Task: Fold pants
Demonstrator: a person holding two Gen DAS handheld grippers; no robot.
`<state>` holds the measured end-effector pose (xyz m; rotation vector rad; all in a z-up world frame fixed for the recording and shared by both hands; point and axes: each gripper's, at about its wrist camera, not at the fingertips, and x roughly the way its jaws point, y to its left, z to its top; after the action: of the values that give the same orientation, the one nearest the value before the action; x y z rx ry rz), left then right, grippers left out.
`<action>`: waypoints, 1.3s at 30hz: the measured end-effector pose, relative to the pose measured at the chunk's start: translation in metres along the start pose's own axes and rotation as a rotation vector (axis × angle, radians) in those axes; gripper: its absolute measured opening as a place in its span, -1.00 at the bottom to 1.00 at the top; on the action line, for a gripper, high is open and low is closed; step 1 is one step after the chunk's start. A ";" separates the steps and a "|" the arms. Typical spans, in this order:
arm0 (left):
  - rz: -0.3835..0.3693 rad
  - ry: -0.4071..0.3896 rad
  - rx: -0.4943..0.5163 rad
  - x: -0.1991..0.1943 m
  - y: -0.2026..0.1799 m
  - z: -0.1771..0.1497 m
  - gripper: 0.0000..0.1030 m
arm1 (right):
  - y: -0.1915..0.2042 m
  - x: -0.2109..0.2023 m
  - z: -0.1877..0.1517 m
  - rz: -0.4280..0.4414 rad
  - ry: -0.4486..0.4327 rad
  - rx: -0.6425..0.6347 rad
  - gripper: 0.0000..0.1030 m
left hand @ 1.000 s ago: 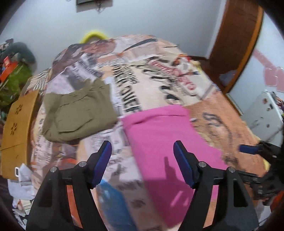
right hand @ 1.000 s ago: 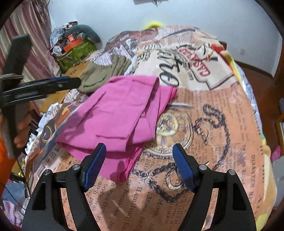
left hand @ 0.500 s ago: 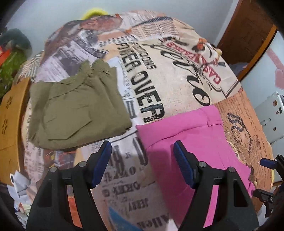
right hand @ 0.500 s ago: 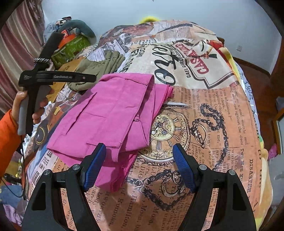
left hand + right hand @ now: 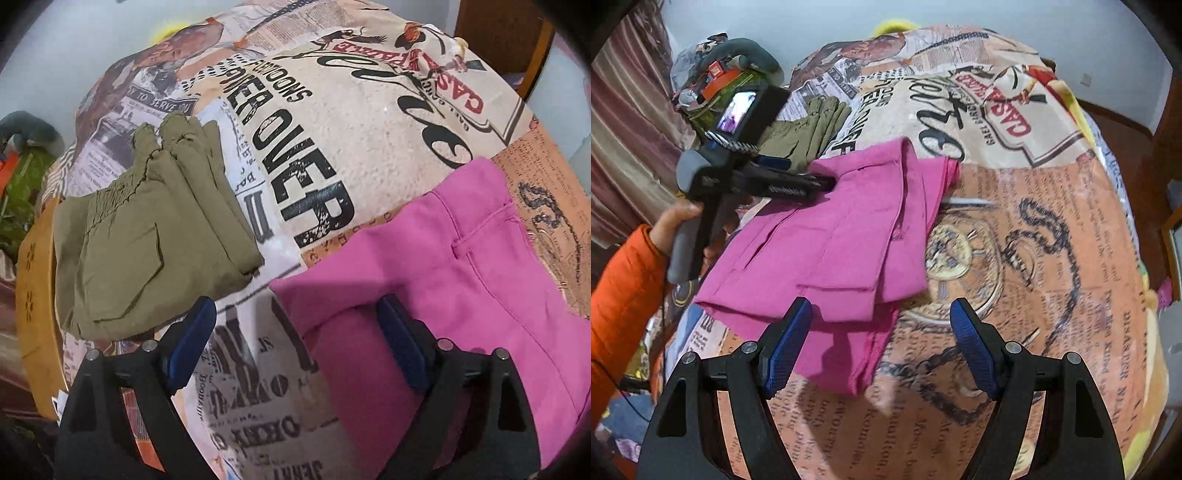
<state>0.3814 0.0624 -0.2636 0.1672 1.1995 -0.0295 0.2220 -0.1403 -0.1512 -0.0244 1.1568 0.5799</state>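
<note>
Folded pink pants (image 5: 443, 280) lie on the newspaper-print bedspread (image 5: 362, 122); they also show in the right wrist view (image 5: 842, 240). My left gripper (image 5: 295, 347) is open, low over the pants' near left corner, its right finger over the pink cloth. In the right wrist view the left gripper (image 5: 798, 173) reaches over the pants' far left edge. My right gripper (image 5: 879, 347) is open and empty just in front of the pants' lower edge.
Folded olive-green pants (image 5: 147, 236) lie left of the pink ones, also in the right wrist view (image 5: 809, 129). A wooden board (image 5: 35, 295) stands at the bed's left edge. Clutter and a curtain (image 5: 624, 122) lie at the left. A wooden door (image 5: 498, 33) is at the back right.
My left gripper has moved forward and down toward the pink pants' left corner. My right gripper has come slightly closer to the pants' lower edge. Both stay open.
</note>
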 end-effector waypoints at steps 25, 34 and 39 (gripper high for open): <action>0.032 -0.008 -0.020 -0.071 -0.001 -0.078 0.77 | 0.032 -0.027 -0.032 0.000 -0.004 -0.023 0.44; -0.024 -0.011 -0.074 -0.102 0.007 -0.134 0.76 | 0.053 -0.015 -0.055 0.034 0.052 -0.048 0.44; -0.100 -0.008 -0.157 -0.109 0.020 -0.156 0.76 | 0.053 -0.003 -0.062 0.002 0.087 -0.085 0.44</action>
<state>0.1998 0.0977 -0.2149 -0.0307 1.1957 -0.0233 0.1443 -0.1152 -0.1601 -0.1221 1.2159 0.6350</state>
